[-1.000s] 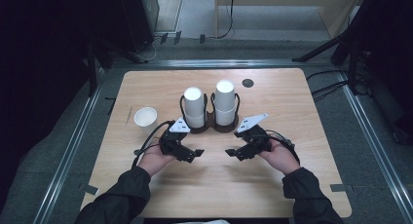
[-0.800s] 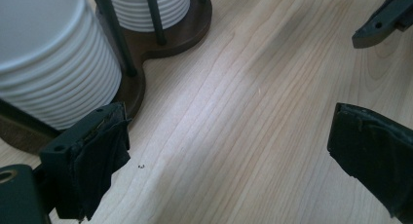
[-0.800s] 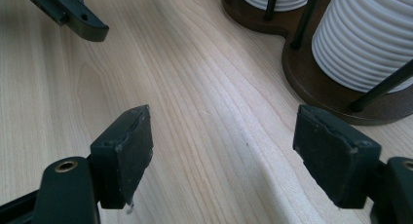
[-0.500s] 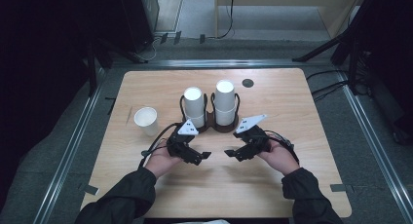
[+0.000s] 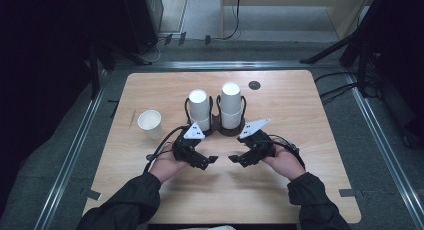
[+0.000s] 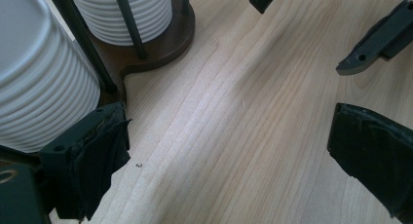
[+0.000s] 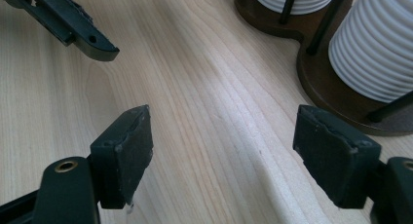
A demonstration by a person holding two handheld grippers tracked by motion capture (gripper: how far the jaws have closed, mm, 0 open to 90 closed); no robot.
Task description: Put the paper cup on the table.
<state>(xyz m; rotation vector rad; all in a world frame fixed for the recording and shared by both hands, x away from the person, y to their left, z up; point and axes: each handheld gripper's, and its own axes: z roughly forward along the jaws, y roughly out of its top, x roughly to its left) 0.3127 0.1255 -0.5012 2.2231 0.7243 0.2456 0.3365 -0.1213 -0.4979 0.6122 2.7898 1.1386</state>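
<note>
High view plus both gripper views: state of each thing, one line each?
Left gripper: open, nothing between jaws, above bare table.
Right gripper: open, nothing held.
Left cup stack: upright in holder.
Right cup stack: upright in holder.
Single cup: upright, mouth up, apart from holder.

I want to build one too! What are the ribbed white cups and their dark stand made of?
The cups look like matte white paper, going by the fine ridges of stacked rims, though thin plastic is possible. The stand seems to have a dark brown, smooth wooden base with thin black posts, probably metal.
</note>
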